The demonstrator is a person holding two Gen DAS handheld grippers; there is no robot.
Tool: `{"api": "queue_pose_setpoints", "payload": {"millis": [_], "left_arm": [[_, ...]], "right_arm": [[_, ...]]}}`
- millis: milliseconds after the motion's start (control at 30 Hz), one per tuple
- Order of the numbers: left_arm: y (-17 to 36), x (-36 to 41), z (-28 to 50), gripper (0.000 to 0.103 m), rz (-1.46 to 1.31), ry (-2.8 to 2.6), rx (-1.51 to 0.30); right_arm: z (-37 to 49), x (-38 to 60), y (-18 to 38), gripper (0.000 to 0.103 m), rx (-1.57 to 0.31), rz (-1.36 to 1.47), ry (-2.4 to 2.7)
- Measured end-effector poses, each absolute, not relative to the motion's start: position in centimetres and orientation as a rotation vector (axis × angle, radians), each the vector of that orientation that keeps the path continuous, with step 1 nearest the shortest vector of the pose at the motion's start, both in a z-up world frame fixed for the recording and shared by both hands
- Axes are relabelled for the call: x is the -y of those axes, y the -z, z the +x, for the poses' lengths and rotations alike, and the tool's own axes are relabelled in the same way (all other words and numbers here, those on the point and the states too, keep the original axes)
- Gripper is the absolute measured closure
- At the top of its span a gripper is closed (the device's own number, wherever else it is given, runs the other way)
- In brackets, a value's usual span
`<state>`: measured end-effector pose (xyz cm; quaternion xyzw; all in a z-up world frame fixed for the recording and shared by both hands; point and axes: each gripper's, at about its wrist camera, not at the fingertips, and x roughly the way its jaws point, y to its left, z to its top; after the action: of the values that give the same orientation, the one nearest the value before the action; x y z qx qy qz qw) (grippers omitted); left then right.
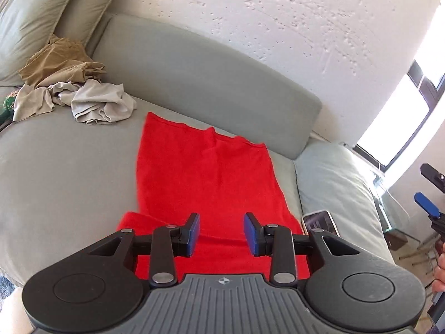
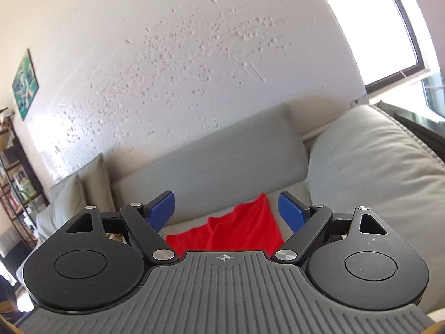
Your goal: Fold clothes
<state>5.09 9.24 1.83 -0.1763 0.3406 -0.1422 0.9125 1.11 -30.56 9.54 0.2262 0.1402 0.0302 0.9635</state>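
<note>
A red cloth (image 1: 203, 172) lies flat on the grey sofa seat (image 1: 64, 172), folded into a long strip that runs toward the backrest. My left gripper (image 1: 221, 232) hovers above its near end, jaws apart with nothing between the blue pads. In the right wrist view my right gripper (image 2: 226, 210) is raised and wide open, empty, with the far end of the red cloth (image 2: 239, 228) below and beyond it. The right gripper's blue fingertip (image 1: 427, 204) shows at the right edge of the left wrist view.
A crumpled pile of tan and beige clothes (image 1: 75, 86) lies at the back left of the seat near cushions (image 1: 36, 19). A phone (image 1: 319, 221) rests by the red cloth's right edge. A pale cushion (image 2: 375, 172) sits to the right; a bookshelf (image 2: 16, 183) stands far left.
</note>
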Motion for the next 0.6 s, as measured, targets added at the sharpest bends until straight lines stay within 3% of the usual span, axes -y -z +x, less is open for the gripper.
{"api": "queue_pose_setpoints", "payload": {"millis": [167,300,600], "left_arm": [[-2.3,-11.2,9.4,0.064,-0.413,0.244,-0.704],[-0.6,-12.0,14.8,0.064,-0.409,0.214,-0.759],[6.7,-14.1,29.2,0.066,-0.42,0.162,-0.868]], "right_arm": [[6.2,29.9,-11.6,0.023,-0.309,0.381,-0.078],[12.2,29.1,-10.1,0.023,-0.437,0.311,-0.076],[27.7,30.2,-1.5,0.041,-0.74,0.383,-0.08]]}}
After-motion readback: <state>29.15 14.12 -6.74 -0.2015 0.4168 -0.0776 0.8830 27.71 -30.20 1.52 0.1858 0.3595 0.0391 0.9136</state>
